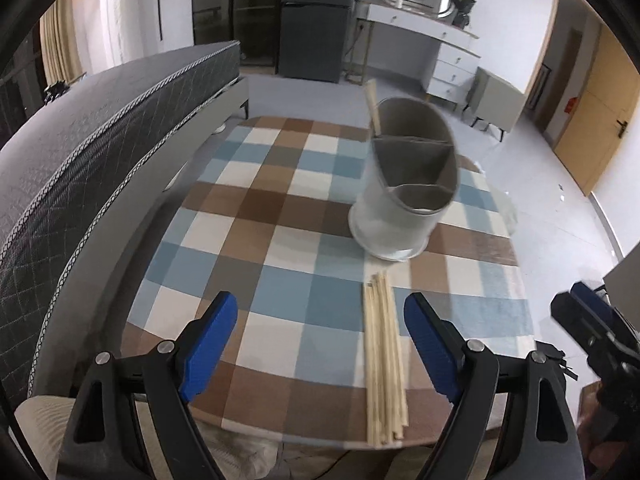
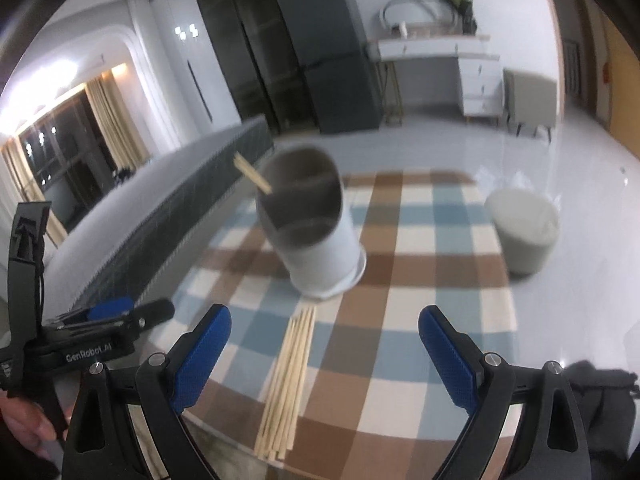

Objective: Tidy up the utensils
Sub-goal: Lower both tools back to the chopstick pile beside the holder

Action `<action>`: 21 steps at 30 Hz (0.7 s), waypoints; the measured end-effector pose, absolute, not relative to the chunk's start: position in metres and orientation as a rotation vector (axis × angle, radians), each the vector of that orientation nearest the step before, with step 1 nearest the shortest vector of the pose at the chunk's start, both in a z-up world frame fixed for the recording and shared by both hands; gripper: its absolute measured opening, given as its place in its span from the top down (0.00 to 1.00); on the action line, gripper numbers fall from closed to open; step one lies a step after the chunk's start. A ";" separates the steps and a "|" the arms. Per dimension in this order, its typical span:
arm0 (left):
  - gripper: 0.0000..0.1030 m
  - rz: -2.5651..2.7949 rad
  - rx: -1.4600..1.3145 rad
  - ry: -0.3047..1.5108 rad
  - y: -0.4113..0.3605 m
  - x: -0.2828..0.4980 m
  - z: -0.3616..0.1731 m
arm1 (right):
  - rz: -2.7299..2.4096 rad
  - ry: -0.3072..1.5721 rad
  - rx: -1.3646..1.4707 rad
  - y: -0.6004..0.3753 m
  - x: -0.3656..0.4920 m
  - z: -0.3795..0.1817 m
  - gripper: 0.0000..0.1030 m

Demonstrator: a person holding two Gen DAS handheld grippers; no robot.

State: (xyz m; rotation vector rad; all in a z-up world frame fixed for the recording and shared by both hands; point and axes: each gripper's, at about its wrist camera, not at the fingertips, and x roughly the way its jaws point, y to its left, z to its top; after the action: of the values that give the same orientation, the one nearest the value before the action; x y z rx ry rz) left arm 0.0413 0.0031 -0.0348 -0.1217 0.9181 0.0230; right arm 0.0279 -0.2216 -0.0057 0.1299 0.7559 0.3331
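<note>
A bundle of several pale wooden chopsticks (image 1: 383, 356) (image 2: 289, 380) lies on the checked tablecloth near the table's front edge. Behind it stands a grey utensil holder (image 1: 404, 188) (image 2: 310, 224) with divided compartments; a pair of chopsticks (image 1: 372, 106) (image 2: 253, 174) leans out of its far compartment. My left gripper (image 1: 322, 344) hovers open above the cloth, the bundle lying just inside its right finger, untouched. My right gripper (image 2: 325, 354) is open too, with the bundle below its left half. Each gripper shows at the other view's edge.
The round table (image 1: 248, 240) wears a blue, brown and cream checked cloth. A dark mattress on a bed frame (image 1: 80, 152) runs along the left. A grey stool (image 2: 524, 232) stands on the floor to the right. A fridge and white dresser line the far wall.
</note>
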 end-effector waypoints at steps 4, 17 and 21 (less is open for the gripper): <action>0.20 0.071 -0.127 0.950 0.011 0.051 -0.053 | 0.364 0.908 0.099 -0.206 0.055 -0.037 0.24; 0.20 0.157 -0.286 1.133 0.031 0.074 -0.085 | 0.393 1.246 -0.108 -0.149 0.126 -0.124 0.65; 0.20 0.153 -0.349 1.189 0.037 0.077 -0.093 | 0.383 1.277 -0.163 -0.141 0.135 -0.134 0.69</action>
State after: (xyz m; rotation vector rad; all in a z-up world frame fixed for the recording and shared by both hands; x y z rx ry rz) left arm 0.0774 0.0374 -0.0928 -0.3493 1.1885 0.1526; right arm 0.1351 -0.1411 -0.1343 -0.1635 1.2765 0.3832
